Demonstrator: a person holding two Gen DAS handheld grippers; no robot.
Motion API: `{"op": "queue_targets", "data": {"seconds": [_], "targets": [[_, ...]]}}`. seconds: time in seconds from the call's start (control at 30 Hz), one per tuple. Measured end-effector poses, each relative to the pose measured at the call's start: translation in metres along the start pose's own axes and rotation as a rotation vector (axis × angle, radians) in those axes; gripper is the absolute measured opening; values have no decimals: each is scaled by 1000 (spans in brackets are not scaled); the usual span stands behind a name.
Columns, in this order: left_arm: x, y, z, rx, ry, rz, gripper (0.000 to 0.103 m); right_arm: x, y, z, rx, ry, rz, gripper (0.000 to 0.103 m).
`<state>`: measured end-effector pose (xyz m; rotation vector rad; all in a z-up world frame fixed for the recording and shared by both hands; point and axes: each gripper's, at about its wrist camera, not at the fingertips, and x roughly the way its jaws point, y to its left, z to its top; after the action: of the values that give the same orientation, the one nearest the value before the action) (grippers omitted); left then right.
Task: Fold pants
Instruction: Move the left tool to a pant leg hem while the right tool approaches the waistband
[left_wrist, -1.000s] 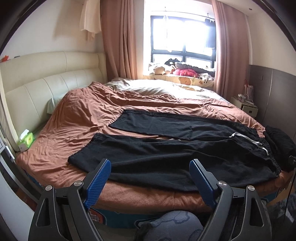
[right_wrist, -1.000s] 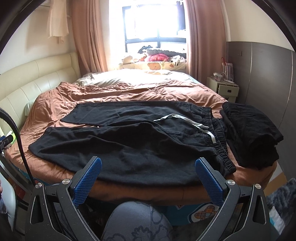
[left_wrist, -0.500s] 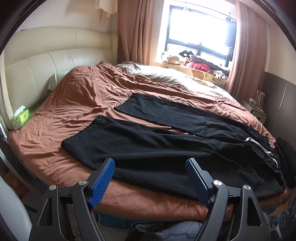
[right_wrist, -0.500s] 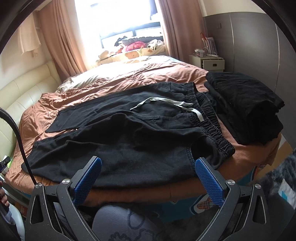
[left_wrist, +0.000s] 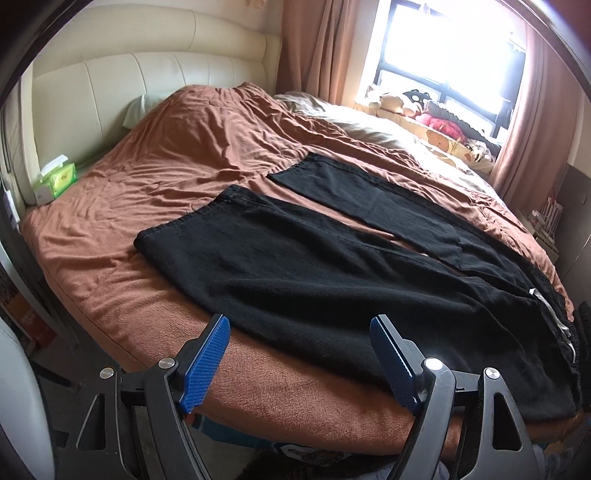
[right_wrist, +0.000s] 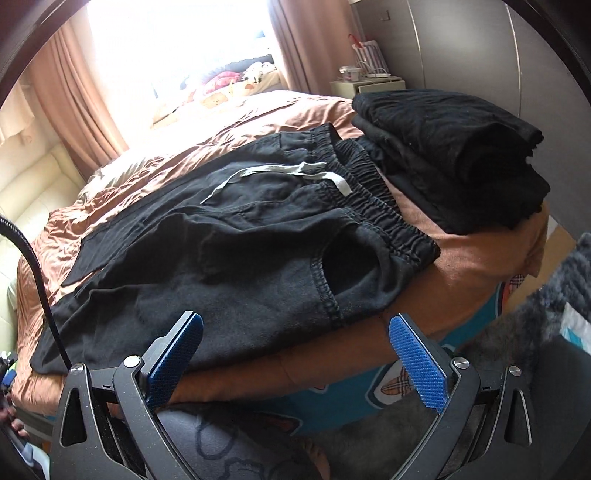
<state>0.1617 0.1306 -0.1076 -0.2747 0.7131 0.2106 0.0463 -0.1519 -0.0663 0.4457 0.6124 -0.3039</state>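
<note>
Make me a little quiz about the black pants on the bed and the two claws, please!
1. True or false: the left claw is pinching the long black cotton pants.
2. What lies right of the pants' elastic waistband? A) green tissue box B) stack of folded black clothes C) pillow
3. Fill in: the grey drawstring lies near the pants' ______ end.

Key: 1 false, both claws, the right claw too, hang open and empty. 2 B, the stack of folded black clothes. 3 waistband.
</note>
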Motion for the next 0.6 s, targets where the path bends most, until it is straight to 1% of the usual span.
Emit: {"op": "queue_targets", "data": {"seconds": [0.1,0.13,0.17,0.2,0.3,0.4,0.5,0.6], "targets": [[11,10,0,-9,37,10,65,6,-18,-4,66,6,9,102],[15,14,-1,-15,48,8,59,10,-26,-4,91,9,16,98],[19,17,-1,-24,60,5,56,11,-31,-5,115,18,23,93],[23,20,-2,-34,71,4,56,13,-36,-6,140,27,24,90],[32,29,-3,-57,93,5,56,17,-50,-7,207,34,41,90],[39,35,-3,-67,103,12,56,22,-58,-7,244,29,55,89],[43,43,-3,-91,109,3,56,26,-63,-3,277,29,85,79],[47,50,-1,-105,109,-3,50,34,-65,2,299,25,117,72]]}}
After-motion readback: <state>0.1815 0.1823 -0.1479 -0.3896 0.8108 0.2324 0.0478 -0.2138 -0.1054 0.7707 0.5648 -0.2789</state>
